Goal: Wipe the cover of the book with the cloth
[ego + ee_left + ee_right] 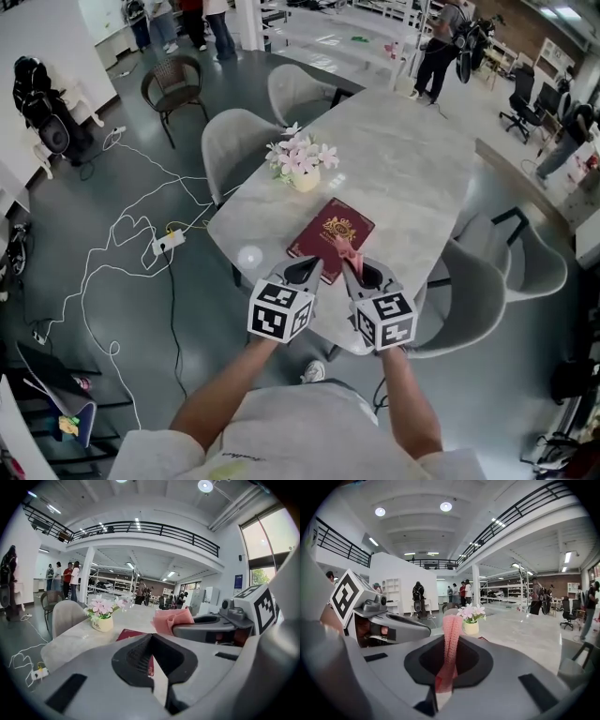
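Note:
A dark red book point(330, 230) with a gold crest lies flat near the front edge of the pale marble table point(412, 159). My right gripper point(360, 274) hovers at the book's near right corner, shut on a pink cloth point(348, 253). The cloth sticks up from the closed jaws as a narrow strip point(451, 632). My left gripper point(305, 272) is beside it at the book's near edge, jaws closed with nothing between them point(151, 637). In the left gripper view the book point(131, 633) shows just past the jaws and the cloth point(171, 619) to the right.
A small pot of pink flowers point(303, 167) stands just beyond the book. A small white round object point(249, 256) sits at the table's near left corner. Grey chairs point(239, 141) point(469, 300) flank the table. Cables and a power strip point(169, 242) lie on the floor to the left.

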### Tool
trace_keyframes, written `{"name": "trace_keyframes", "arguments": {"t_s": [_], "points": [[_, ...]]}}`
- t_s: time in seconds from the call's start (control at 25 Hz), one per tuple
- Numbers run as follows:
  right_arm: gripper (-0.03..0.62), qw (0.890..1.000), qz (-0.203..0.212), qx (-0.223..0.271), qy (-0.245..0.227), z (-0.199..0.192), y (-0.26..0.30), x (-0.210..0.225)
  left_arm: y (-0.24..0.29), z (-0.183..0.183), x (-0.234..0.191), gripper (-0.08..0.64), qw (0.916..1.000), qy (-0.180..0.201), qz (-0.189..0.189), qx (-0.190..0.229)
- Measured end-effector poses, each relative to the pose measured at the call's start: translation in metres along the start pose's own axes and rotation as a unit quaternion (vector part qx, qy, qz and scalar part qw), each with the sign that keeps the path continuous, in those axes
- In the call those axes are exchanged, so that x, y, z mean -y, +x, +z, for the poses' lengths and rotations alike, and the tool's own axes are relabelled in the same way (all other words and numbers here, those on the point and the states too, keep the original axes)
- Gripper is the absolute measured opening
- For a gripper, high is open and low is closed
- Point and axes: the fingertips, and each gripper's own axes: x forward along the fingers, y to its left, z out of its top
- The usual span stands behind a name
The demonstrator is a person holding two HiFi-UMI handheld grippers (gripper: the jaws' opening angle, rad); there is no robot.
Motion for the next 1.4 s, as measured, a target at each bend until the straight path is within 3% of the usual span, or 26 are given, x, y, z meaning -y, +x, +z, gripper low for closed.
{"name": "trace_keyframes", "arguments": {"t_s": [0.36,0.88,1.2,1.4], "points": [[0.017,0.999,0.022,-0.03,-0.028,-0.017,0.033,0.057,0.03,-0.005,-0.011,0.006,0.9995,-0.011,0.028,-0.008],[0.016,0.993,0.008,-0.089,-0.079,-0.029,0.09,0.131,0.046,-0.002,-0.034,0.006,0.9991,-0.016,0.037,-0.008],[0.015,0.982,-0.013,-0.155,-0.105,-0.057,0.131,0.153,0.046,-0.012,-0.062,0.006,0.9993,-0.018,0.024,-0.023],[0.017,0.969,-0.031,-0.207,-0.129,-0.081,0.146,0.164,0.044,-0.016,-0.079,0.006,0.9992,-0.018,0.016,-0.032]]}}
